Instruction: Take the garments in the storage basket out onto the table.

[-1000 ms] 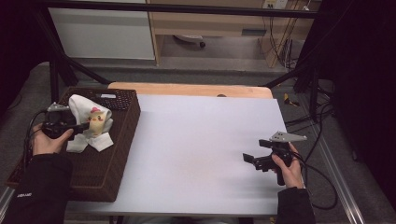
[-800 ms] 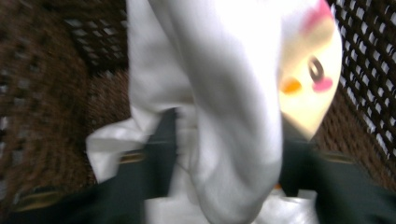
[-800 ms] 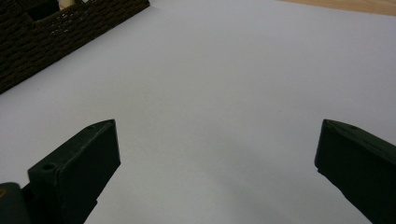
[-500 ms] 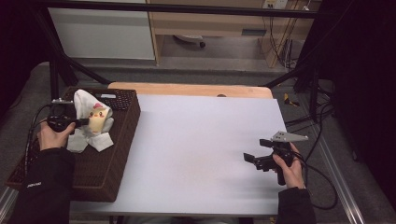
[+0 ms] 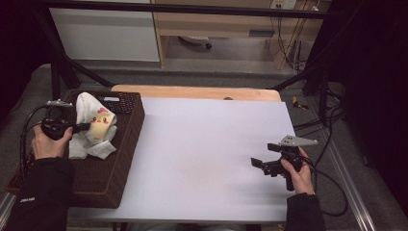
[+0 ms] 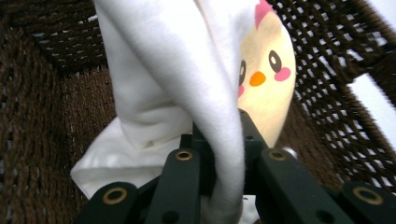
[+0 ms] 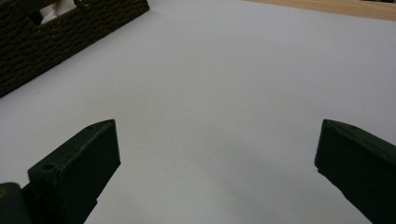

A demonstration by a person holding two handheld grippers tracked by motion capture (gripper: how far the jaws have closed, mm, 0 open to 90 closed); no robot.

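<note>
White cloth (image 5: 94, 126) now higher — pinched in left gripper (image 5: 79, 127)

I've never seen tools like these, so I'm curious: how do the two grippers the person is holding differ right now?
The left gripper is shut on the white chick-print cloth; the right gripper stands wide open with nothing between its jaws. The left gripper works at the brown wicker basket; the right gripper hangs over the bare white table. They share black jaws, a trailing cable and a hand on each.
</note>
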